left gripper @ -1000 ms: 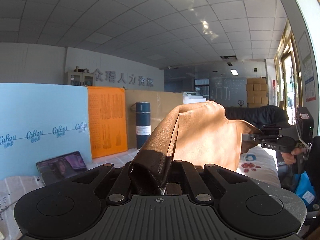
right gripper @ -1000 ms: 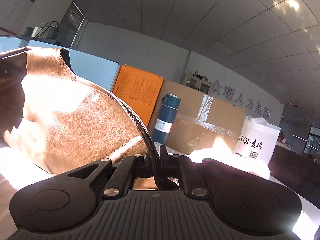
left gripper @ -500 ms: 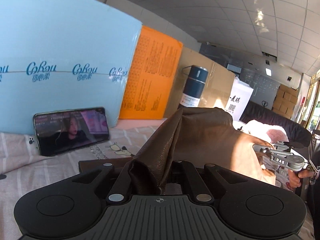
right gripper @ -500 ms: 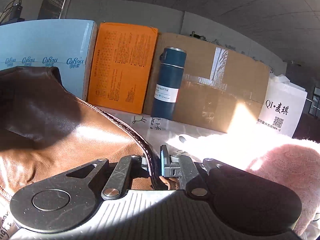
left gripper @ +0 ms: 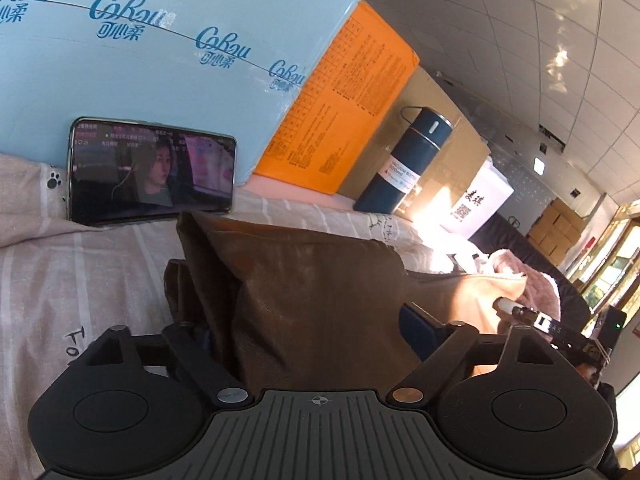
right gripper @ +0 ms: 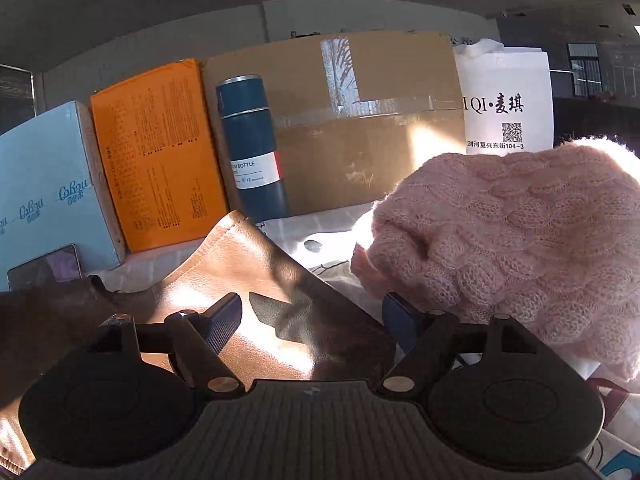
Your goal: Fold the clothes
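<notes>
Item: brown leather garment (left gripper: 320, 292), folded on bench; left gripper (left gripper: 304, 332) and right gripper (right gripper: 316, 316) both spread (released); next, press the fold flat, edges aligned

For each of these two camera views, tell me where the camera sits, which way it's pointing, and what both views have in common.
Left wrist: sits on the left gripper, open, looking over the brown leather garment toward the phone; the right gripper shows at right.
Right wrist: sits on the right gripper, open, facing the cardboard box, with the pink knit sweater at right.
Shared: garment, phone, blue bottle, orange box.
</notes>
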`<state>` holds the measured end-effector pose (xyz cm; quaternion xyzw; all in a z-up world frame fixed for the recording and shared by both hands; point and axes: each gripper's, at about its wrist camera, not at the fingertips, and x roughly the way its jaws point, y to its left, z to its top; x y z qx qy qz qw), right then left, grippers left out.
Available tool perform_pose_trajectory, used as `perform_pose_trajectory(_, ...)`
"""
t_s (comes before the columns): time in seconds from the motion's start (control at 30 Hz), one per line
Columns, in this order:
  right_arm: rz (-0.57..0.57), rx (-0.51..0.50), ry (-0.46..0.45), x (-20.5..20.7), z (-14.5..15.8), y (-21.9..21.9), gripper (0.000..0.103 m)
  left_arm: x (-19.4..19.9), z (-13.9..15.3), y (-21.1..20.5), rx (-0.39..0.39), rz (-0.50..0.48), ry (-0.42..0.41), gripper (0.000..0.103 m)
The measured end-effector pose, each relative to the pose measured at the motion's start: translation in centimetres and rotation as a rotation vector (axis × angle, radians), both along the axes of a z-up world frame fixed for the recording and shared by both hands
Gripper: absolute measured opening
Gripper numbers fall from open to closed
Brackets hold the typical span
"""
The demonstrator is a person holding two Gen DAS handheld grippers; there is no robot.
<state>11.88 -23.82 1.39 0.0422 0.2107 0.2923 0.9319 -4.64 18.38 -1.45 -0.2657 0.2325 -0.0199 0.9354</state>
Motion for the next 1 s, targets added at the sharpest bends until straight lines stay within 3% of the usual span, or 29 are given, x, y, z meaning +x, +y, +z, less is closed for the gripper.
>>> perform_pose_trajectory(0.17, -0.074, 0.027, 0.039, 0.5, -0.3, -0.8, 0.082, -1.0, 0.6, -2.6, 0.112, -0.021, 0.020, 0.097)
perform_pose_trajectory(0.23, -0.081, 0.024, 0.046, 0.6, -0.4, -0.8, 0.084, -1.5, 0.7, -3.8, 0.177, 0.021, 0.012, 0.071)
perform_pose_trajectory(0.27, -0.084, 0.022, 0.050, 0.6, -0.4, -0.8, 0.084, -1.6, 0.7, -4.1, 0.188, 0.030, 0.011, 0.031)
perform_pose_trajectory(0.3, -0.088, 0.021, 0.053, 0.7, -0.4, -0.8, 0.084, -1.6, 0.7, -4.1, 0.180, 0.027, 0.012, 0.011)
perform_pose_trajectory(0.43, -0.101, 0.014, 0.066, 0.9, -0.6, -0.8, 0.086, -1.3, 0.5, -3.1, 0.138, 0.034, 0.012, 0.013)
perform_pose_trajectory(0.47, -0.103, 0.011, 0.066, 0.9, -0.6, -0.7, 0.086, -1.3, 0.4, -2.9, 0.163, 0.078, 0.025, 0.020)
perform_pose_trajectory(0.5, -0.106, 0.010, 0.066, 0.9, -0.6, -0.7, 0.086, -1.3, 0.3, -2.7, 0.202, 0.130, 0.041, 0.036)
perform_pose_trajectory(0.6, -0.113, 0.012, 0.072, 1.0, -0.6, -0.7, 0.088, -1.5, 0.6, -3.2, 0.334, 0.253, 0.067, 0.070)
perform_pose_trajectory(0.67, -0.114, 0.015, 0.075, 1.1, -0.7, -0.8, 0.090, -1.4, 0.9, -4.1, 0.417, 0.290, 0.095, 0.080)
perform_pose_trajectory(0.73, -0.116, 0.026, 0.073, 1.1, -0.7, -0.9, 0.091, -1.1, 0.9, -4.7, 0.460, 0.270, 0.148, 0.081)
perform_pose_trajectory(0.8, -0.119, 0.061, 0.067, 1.0, -0.5, -1.4, 0.093, -1.3, 0.6, -4.6, 0.433, 0.249, 0.183, 0.081)
perform_pose_trajectory(0.87, -0.152, 0.075, 0.084, 0.5, 0.0, -2.1, 0.096, -2.1, 0.6, -4.2, 0.344, 0.231, 0.194, 0.081)
perform_pose_trajectory(1.0, -0.207, 0.123, 0.124, -2.0, 1.2, -3.7, 0.101, -4.3, 0.2, -3.7, 0.194, 0.208, 0.159, 0.093)
